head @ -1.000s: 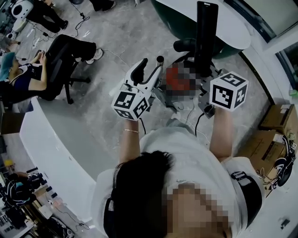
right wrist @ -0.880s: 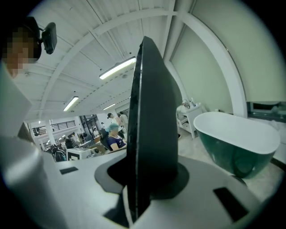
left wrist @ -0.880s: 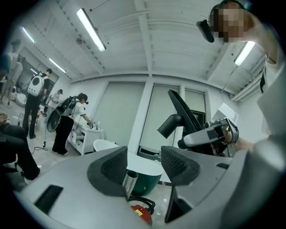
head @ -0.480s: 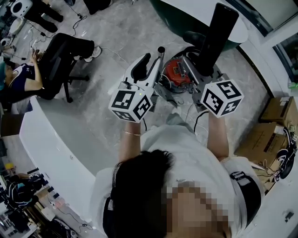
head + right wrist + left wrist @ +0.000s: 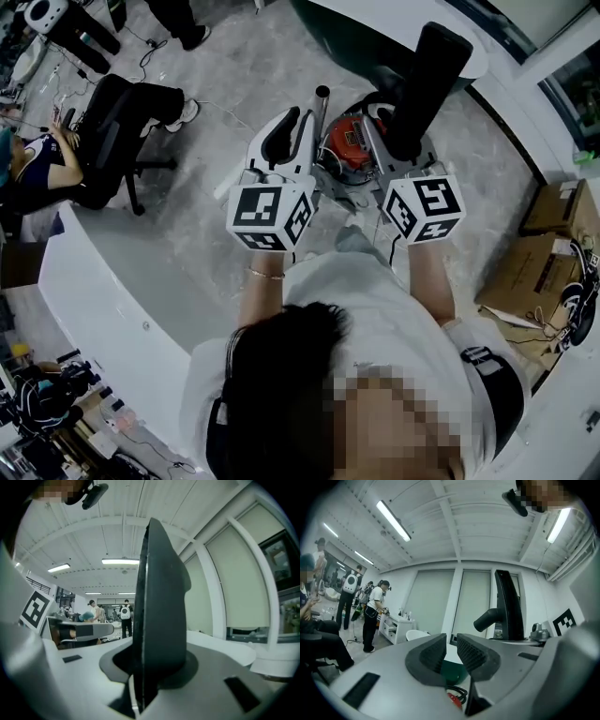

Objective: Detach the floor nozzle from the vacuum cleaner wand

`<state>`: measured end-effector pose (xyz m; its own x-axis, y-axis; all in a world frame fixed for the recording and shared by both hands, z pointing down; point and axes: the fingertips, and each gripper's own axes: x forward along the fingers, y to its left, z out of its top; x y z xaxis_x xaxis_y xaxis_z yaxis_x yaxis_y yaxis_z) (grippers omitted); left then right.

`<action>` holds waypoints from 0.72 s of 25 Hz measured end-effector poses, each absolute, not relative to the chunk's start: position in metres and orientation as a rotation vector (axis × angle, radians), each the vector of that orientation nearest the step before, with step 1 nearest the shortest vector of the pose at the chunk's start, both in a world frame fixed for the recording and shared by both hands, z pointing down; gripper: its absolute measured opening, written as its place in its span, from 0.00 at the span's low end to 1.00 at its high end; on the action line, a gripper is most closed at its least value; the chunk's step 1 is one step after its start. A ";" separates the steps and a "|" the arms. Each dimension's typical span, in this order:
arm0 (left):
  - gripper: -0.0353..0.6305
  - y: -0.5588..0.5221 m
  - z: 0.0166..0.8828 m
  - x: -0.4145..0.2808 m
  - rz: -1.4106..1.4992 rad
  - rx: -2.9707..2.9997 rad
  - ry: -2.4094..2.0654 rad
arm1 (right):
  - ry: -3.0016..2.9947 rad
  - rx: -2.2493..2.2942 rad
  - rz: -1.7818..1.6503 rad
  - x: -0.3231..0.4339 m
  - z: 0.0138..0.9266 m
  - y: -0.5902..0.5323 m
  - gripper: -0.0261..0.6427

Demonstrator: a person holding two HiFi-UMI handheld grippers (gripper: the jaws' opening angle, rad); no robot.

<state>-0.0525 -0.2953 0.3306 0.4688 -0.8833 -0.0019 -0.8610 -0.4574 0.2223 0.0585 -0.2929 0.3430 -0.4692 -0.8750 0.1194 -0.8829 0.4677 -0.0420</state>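
Standing upright, clamped in right tool: floor nozzle; wand apart, leftward.

Floor nozzle black. Vacuum body red. Left gripper, right gripper: white shells, dark grey pads, cubes with black-and-white square markers. Floor mottled grey. Cardboard boxes brown. Counter white.
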 end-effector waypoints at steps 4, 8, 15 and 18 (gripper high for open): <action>0.10 -0.288 0.340 -0.052 -0.129 2.519 -1.522 | -2.573 1.646 0.155 0.061 0.351 -0.284 0.19; 0.08 -0.281 0.347 -0.053 -0.032 2.528 -1.583 | -2.556 1.697 0.158 0.057 0.353 -0.273 0.20; 0.07 -0.266 0.361 -0.046 0.068 2.538 -1.585 | -2.508 1.713 0.124 0.042 0.363 -0.255 0.20; 0.07 -0.257 0.369 -0.041 0.138 2.575 -1.588 | -2.496 1.707 0.136 0.039 0.371 -0.246 0.20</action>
<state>-0.0413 -0.2570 0.3690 0.4478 -0.8836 0.1369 -0.8940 -0.4455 0.0487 0.0388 -0.2455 0.3714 -0.3594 -0.9218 0.1452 -0.9321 0.3620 -0.0091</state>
